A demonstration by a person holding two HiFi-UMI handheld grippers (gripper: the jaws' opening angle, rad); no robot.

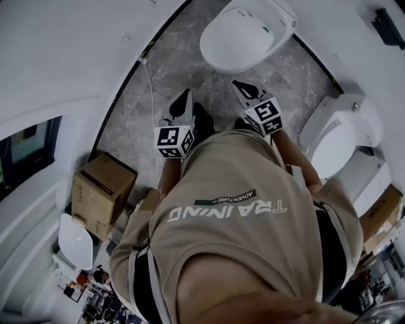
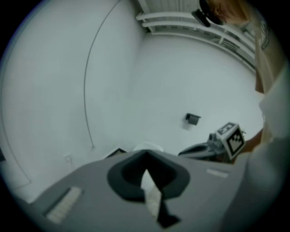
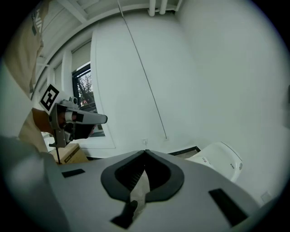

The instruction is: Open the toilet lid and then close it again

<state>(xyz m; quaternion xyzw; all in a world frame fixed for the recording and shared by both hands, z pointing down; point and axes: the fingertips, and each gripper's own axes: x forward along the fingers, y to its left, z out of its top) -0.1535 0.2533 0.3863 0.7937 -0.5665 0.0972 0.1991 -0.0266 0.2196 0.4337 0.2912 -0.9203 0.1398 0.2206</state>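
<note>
We stand on the grey marble floor [image 1: 166,76] with the white toilet [image 1: 283,18] ahead of us. Its lid [image 1: 237,39] is down flat, and its long axis runs away from us, hinge end at the far wall and front edge towards our tongs. Both hover short of that edge, clear of the toilet, the right tongs [image 1: 236,83] aimed almost at the lid's near rim and, we judge, the nearer, while the left tongs [image 1: 185,96] lie further to the side; each pair is pressed together with nothing between.
</note>
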